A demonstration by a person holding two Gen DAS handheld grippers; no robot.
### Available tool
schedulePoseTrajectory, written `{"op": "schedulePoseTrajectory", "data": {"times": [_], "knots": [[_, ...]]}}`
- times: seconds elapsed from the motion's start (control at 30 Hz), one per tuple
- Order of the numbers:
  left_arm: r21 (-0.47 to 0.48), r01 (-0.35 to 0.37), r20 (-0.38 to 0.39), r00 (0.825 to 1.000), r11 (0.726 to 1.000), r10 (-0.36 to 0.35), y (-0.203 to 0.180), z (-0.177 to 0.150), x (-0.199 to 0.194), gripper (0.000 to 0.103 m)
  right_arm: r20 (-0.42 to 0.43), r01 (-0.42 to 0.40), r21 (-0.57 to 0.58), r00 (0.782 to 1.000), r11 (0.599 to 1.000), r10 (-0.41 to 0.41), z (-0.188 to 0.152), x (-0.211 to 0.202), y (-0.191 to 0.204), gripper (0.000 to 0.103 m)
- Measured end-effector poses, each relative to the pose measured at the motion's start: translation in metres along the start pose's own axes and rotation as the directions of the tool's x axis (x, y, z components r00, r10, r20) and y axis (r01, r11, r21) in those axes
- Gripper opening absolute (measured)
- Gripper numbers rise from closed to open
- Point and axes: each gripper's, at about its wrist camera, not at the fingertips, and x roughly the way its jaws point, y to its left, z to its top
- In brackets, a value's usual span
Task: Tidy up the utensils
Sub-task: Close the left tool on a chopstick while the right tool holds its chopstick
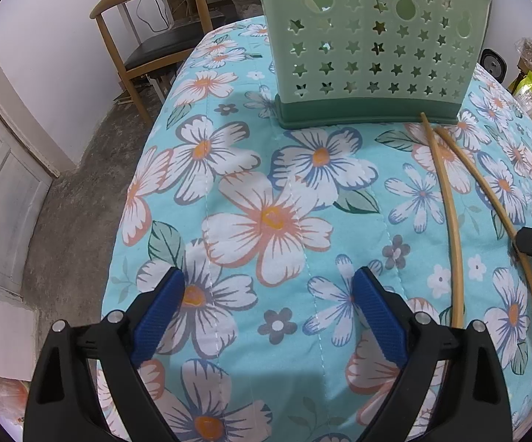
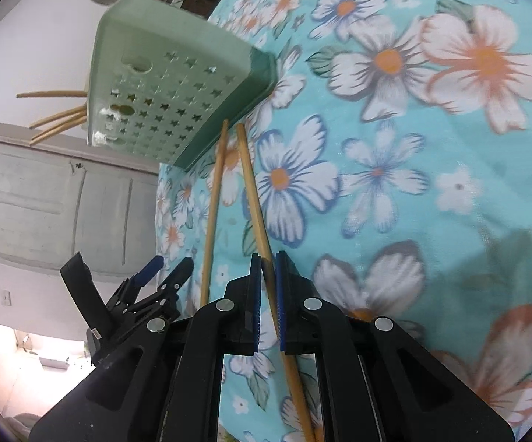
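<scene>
A pale green utensil holder (image 1: 372,48) with star-shaped holes stands on the flowered tablecloth (image 1: 266,169). Two bamboo chopsticks lie in front of it. My right gripper (image 2: 268,258) is shut on the right chopstick (image 2: 253,191) partway along its length, and that stick's far tip lies near the holder (image 2: 162,110). The other chopstick (image 2: 212,206) rests loose on the cloth beside it. Several chopsticks (image 2: 56,121) stick out of the holder's top. My left gripper (image 1: 267,280) hangs open over the cloth with nothing between its blue pads (image 1: 162,305).
A wooden chair (image 1: 155,37) stands beyond the table's far left corner. The table edge drops to a concrete floor (image 1: 74,213) on the left. Bags and boxes (image 1: 531,84) sit at the far right. A white door (image 2: 56,199) is behind.
</scene>
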Motion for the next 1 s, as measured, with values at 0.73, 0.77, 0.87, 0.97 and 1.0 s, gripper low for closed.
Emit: {"op": "schedulePoseTrajectory", "data": {"times": [0.73, 0.77, 0.87, 0.97, 1.0], "knots": [[0.179, 0.29, 0.165, 0.933, 0.94, -0.319, -0.032, -0.003, -0.047, 0.063, 0.034, 0.059, -0.047, 0.998, 0.997, -0.058, -0.009, 0.009, 0.011, 0.006], [0.183, 0.313, 0.136, 0.931, 0.932, -0.339, -0.036, -0.004, -0.043, 0.058, 0.038, 0.067, -0.057, 0.997, 0.996, -0.065, -0.01, 0.009, 0.014, 0.006], [0.171, 0.336, 0.065, 0.934, 0.926, -0.35, -0.042, -0.006, -0.028, 0.036, 0.048, 0.084, -0.078, 0.996, 0.993, -0.08, -0.012, 0.01, 0.018, 0.006], [0.14, 0.347, 0.04, 0.934, 0.927, -0.355, -0.042, -0.009, -0.022, 0.019, 0.055, 0.097, -0.094, 0.994, 0.991, -0.092, -0.015, 0.01, 0.021, 0.006], [0.134, 0.35, 0.039, 0.933, 0.927, -0.358, -0.041, -0.01, -0.022, 0.01, 0.056, 0.099, -0.095, 0.994, 0.991, -0.094, -0.016, 0.01, 0.022, 0.006]]}}
